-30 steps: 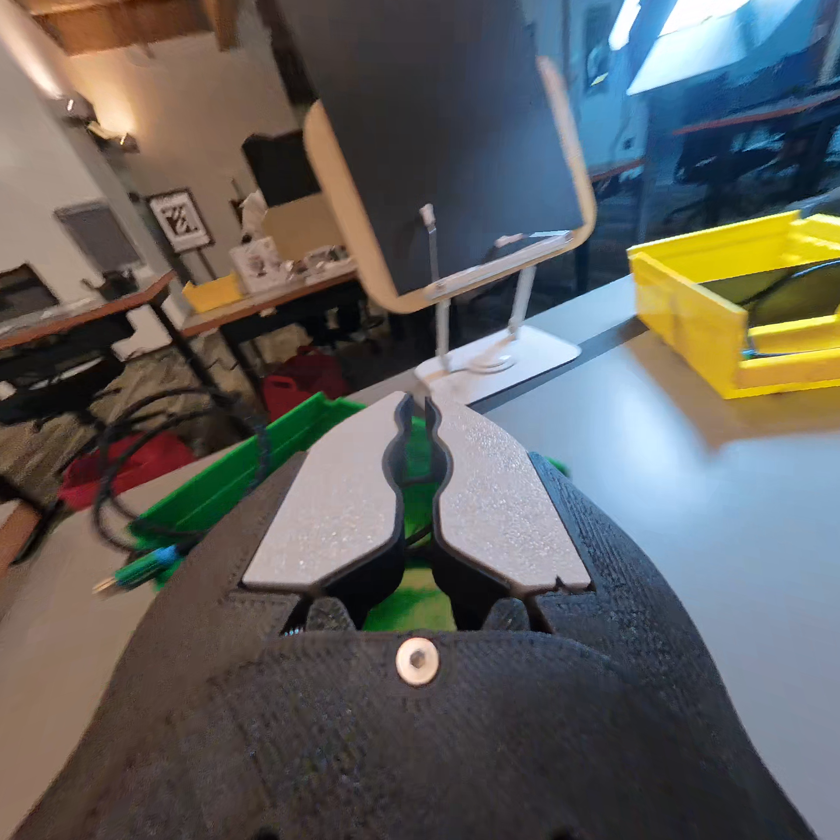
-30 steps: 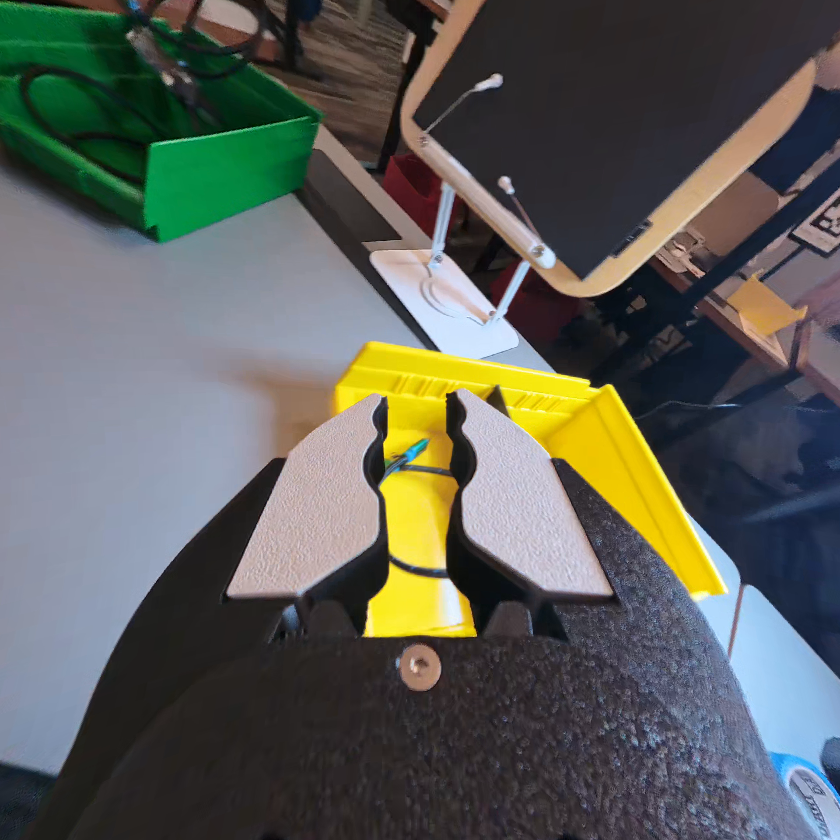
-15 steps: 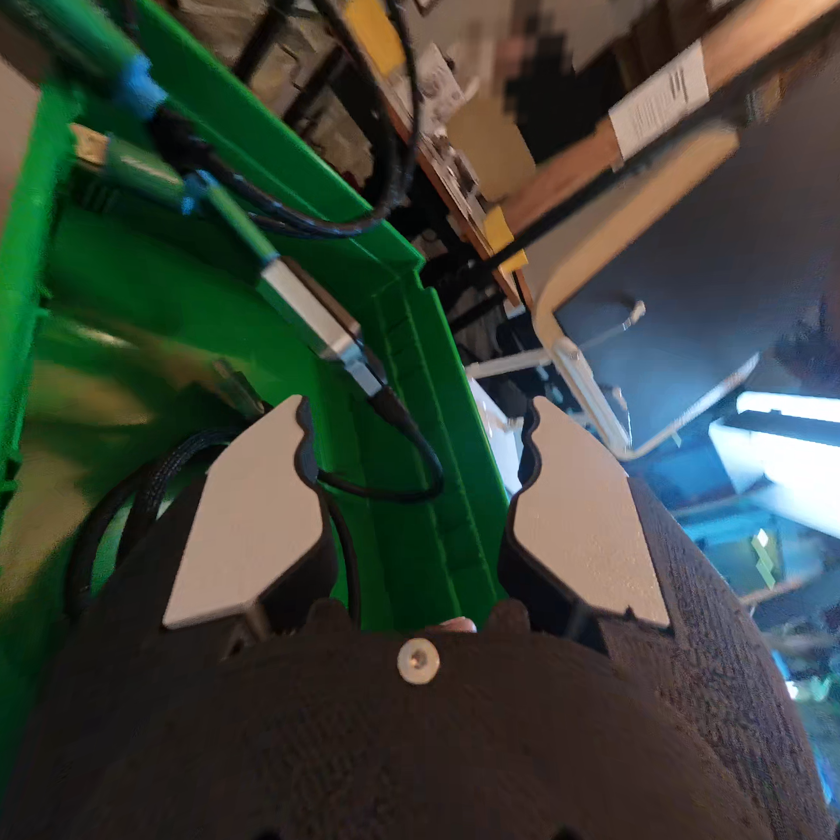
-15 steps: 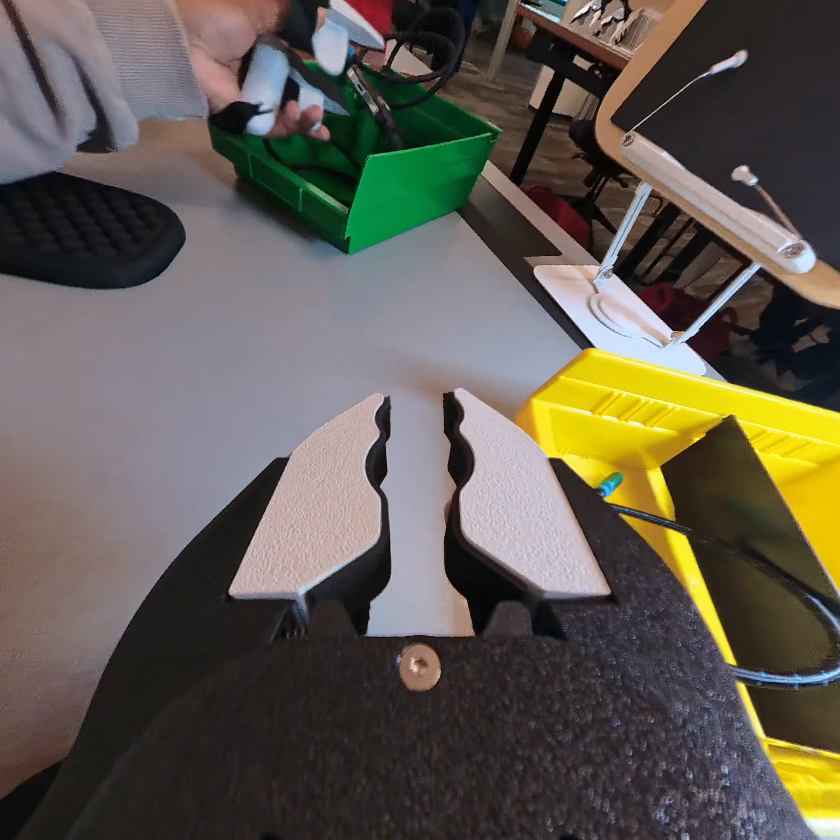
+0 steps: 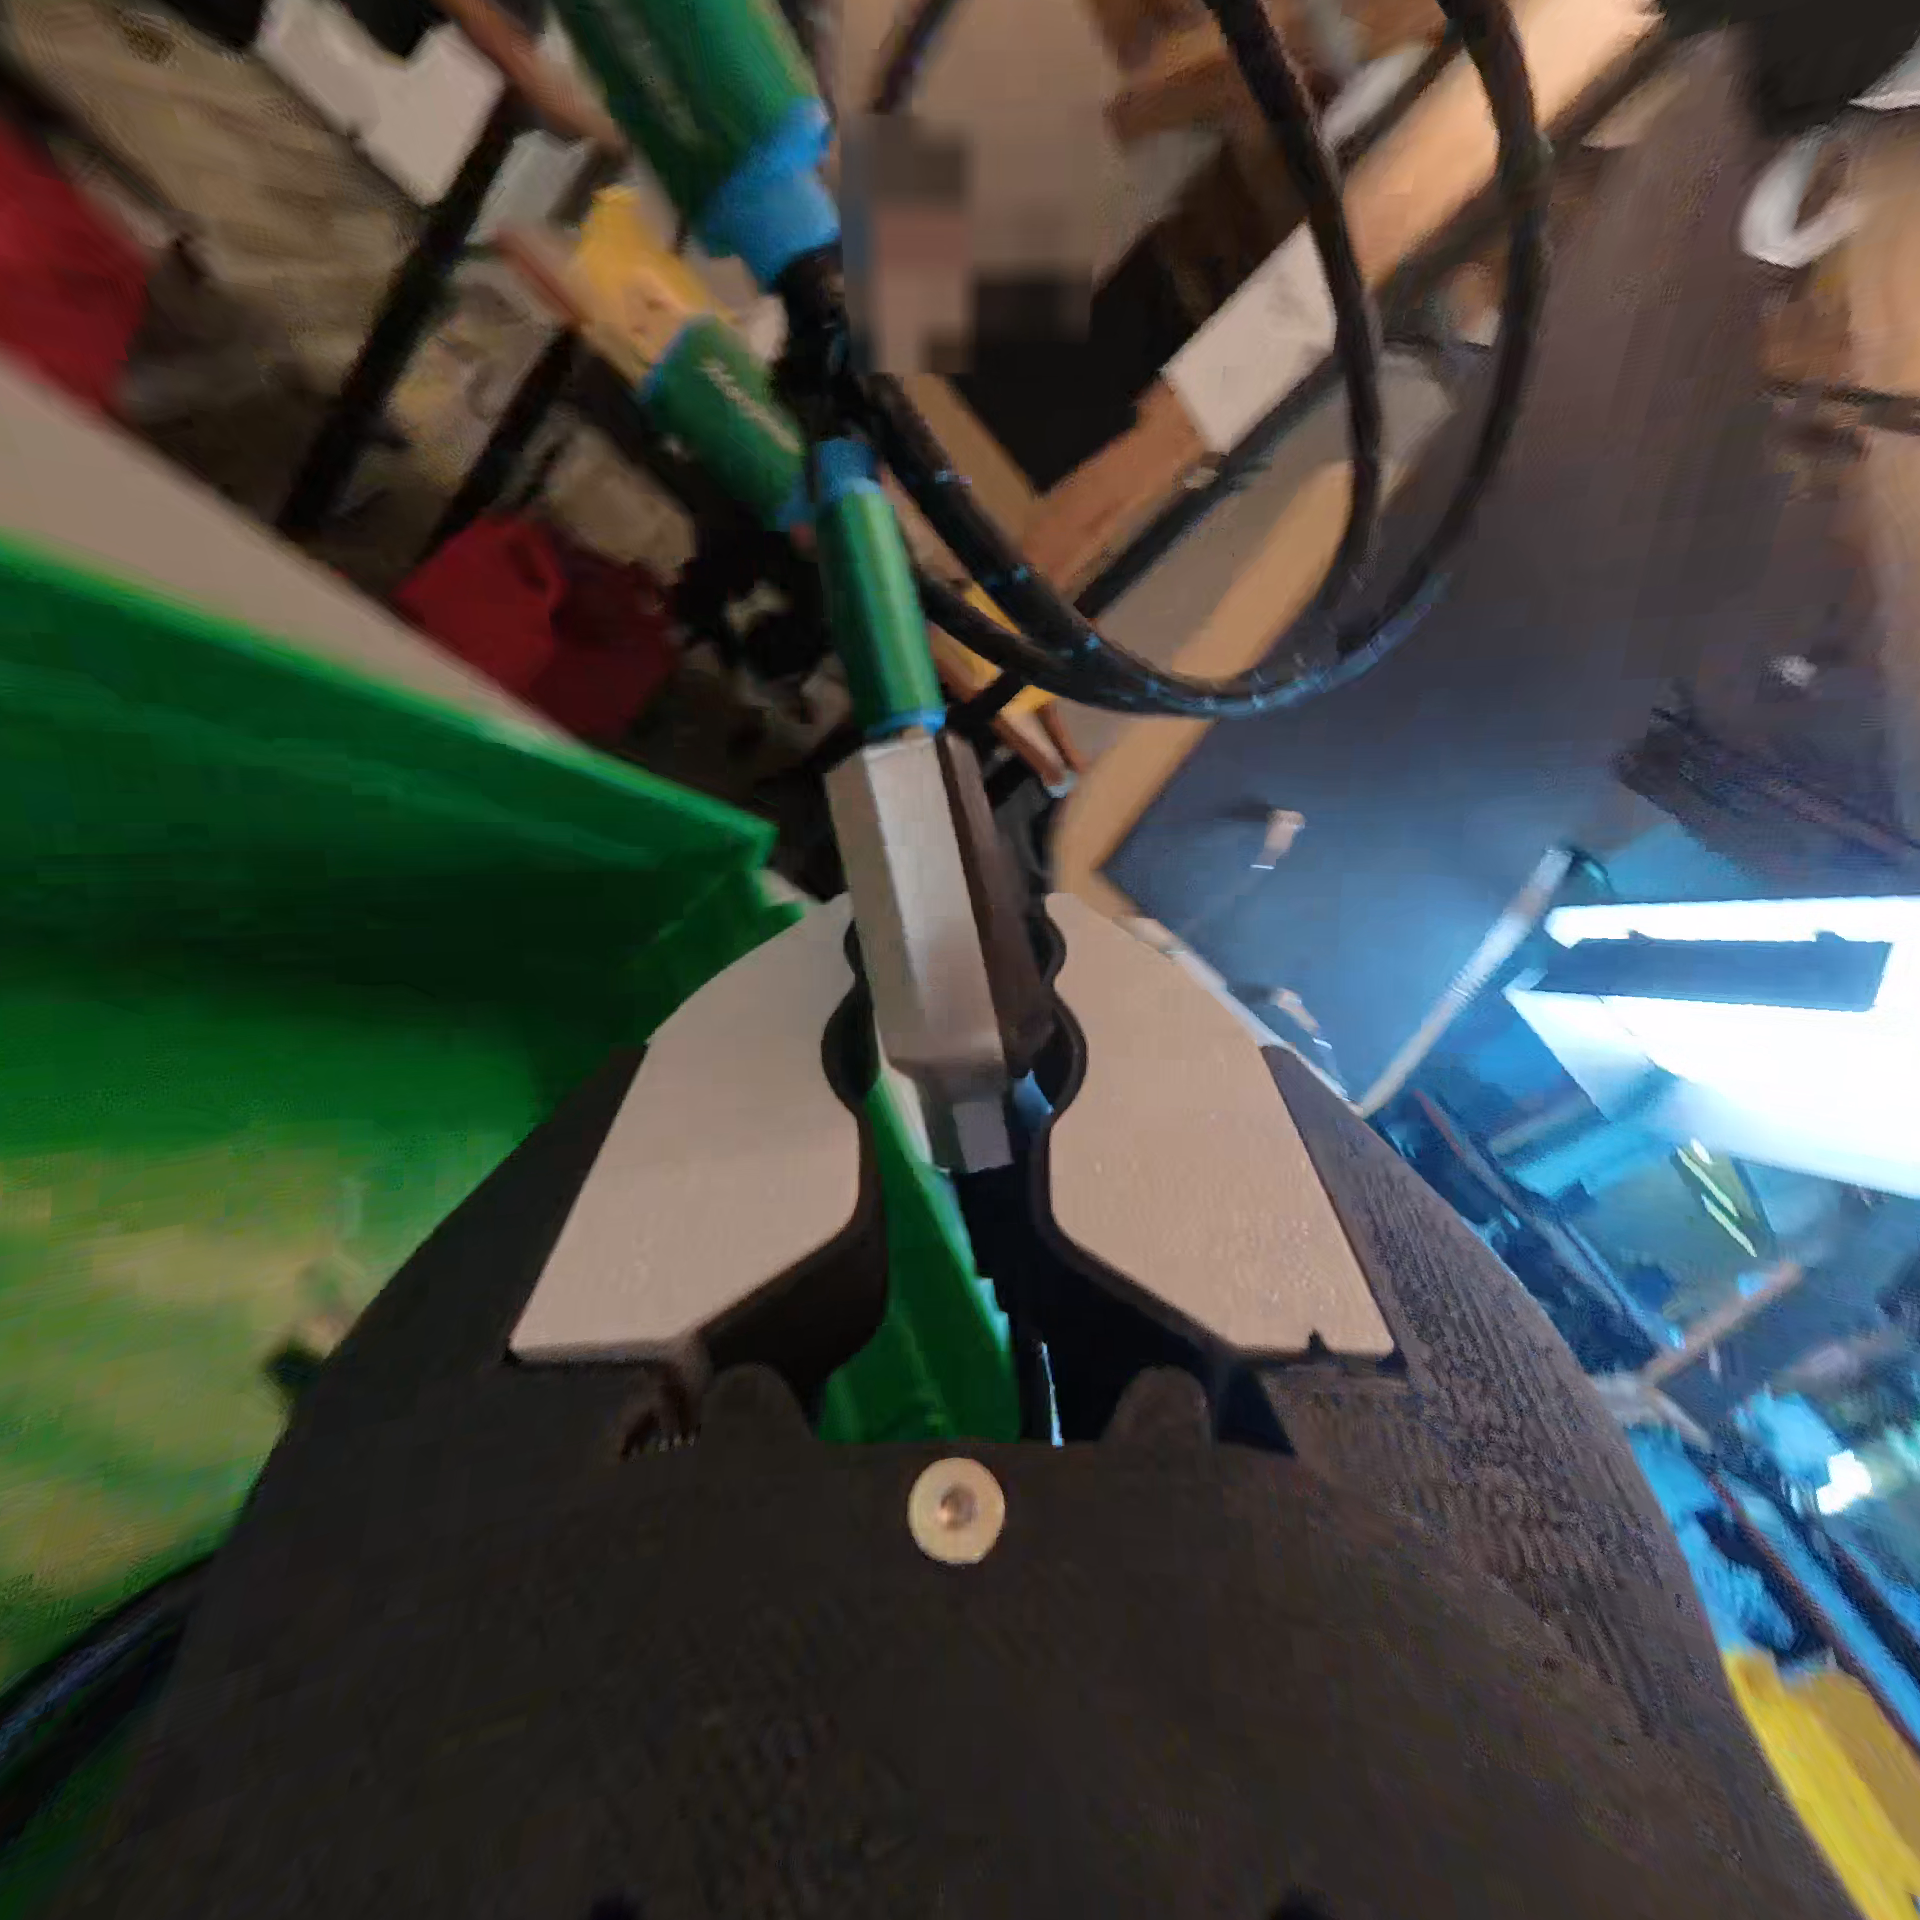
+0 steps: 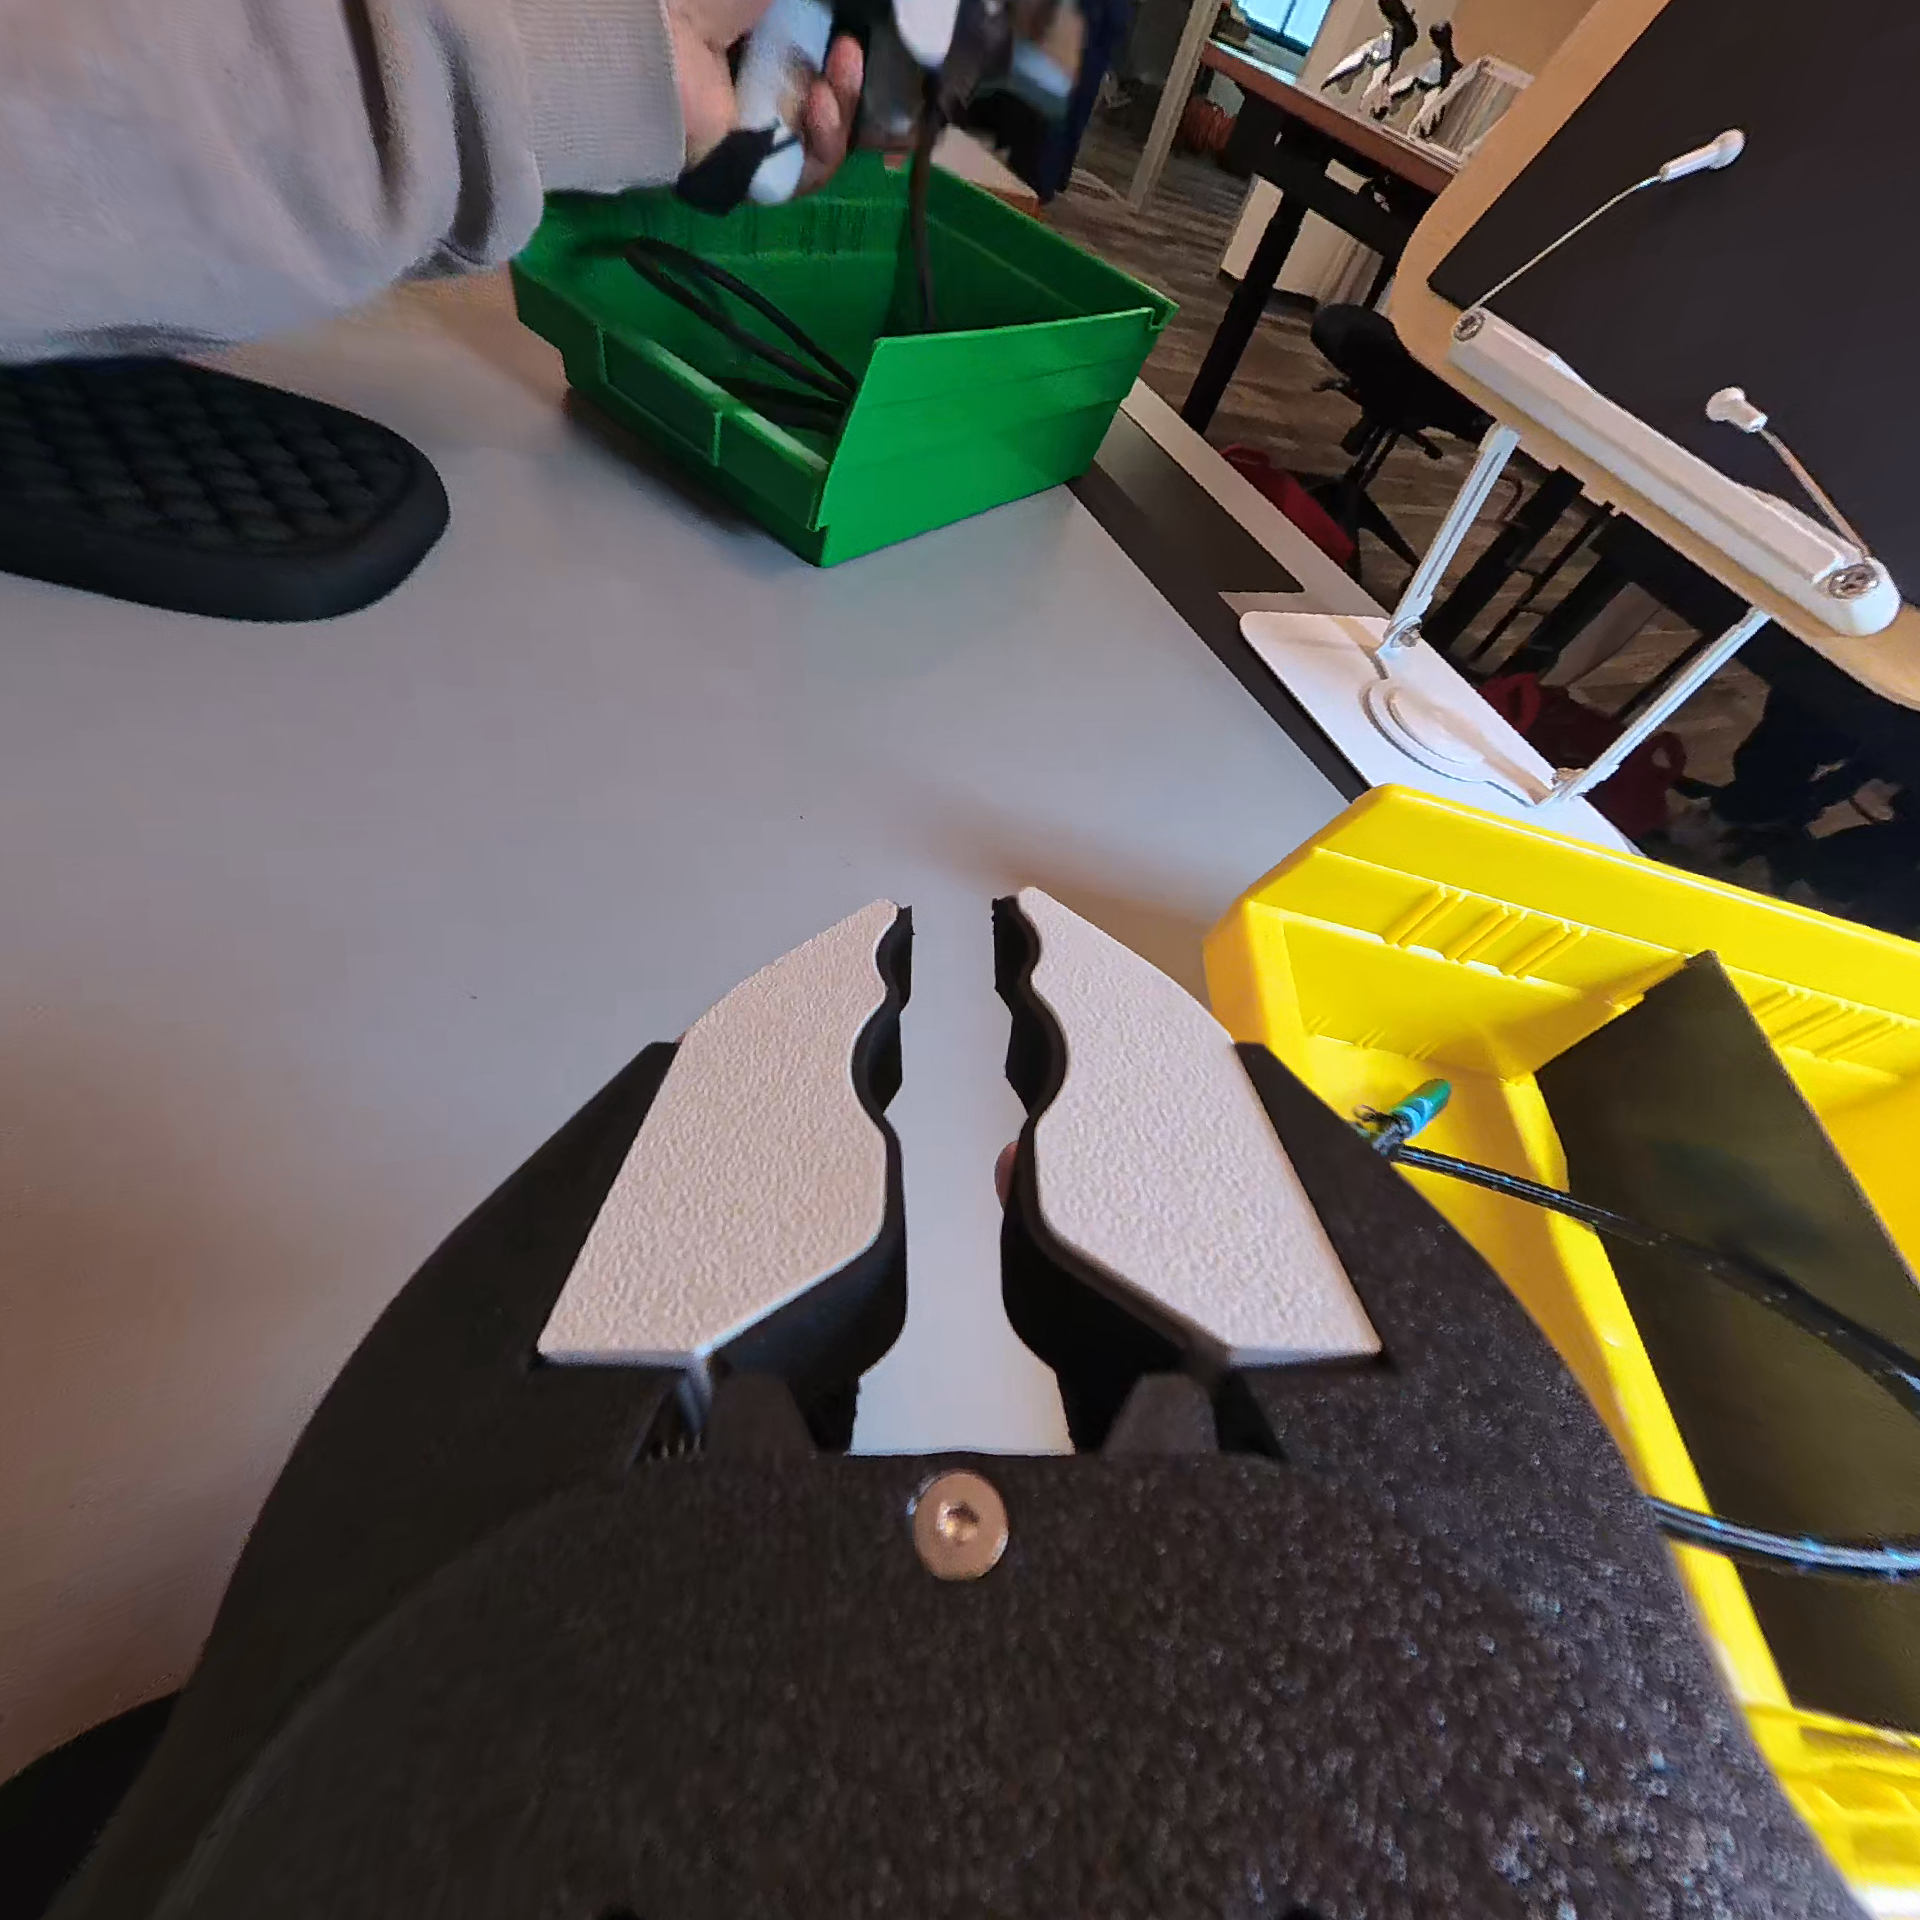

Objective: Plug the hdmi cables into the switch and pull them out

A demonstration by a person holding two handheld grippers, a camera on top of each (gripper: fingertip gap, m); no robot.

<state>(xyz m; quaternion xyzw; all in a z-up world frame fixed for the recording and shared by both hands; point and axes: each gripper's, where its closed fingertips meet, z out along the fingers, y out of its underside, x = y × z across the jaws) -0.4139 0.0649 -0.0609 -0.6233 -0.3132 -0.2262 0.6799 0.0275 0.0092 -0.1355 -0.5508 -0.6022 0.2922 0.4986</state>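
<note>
In the left wrist view my left gripper point(image 5: 951, 914) is shut on a slim silver switch point(image 5: 914, 935) and holds it above the green bin point(image 5: 312, 831). A green HDMI plug point(image 5: 883, 613) sits in the switch's far end. Two more green plugs point(image 5: 727, 395) and looping black cables point(image 5: 1091, 665) hang beyond it. My right gripper point(image 6: 953, 914) is empty, jaws a narrow gap apart, over the grey table point(image 6: 520, 831). A thin black cable point(image 6: 1558, 1210) with a green plug point(image 6: 1418, 1103) lies in the yellow bin point(image 6: 1455, 914) to its right.
In the right wrist view, the green bin point(image 6: 966, 436) stands at the far side with cable coils inside, a person's hand point(image 6: 769, 94) above it. A black textured pad point(image 6: 187, 488) lies at left. A white stand base point(image 6: 1403, 675) carries a dark board point(image 6: 1714, 208). A black divider point(image 6: 1714, 1143) stands in the yellow bin. Some 45 cm of space lies between my two pairs of fingers.
My left gripper went into the green bin open, closed on the switch and lifted it with cables trailing. My right gripper swung left off the yellow bin and its jaws narrowed.
</note>
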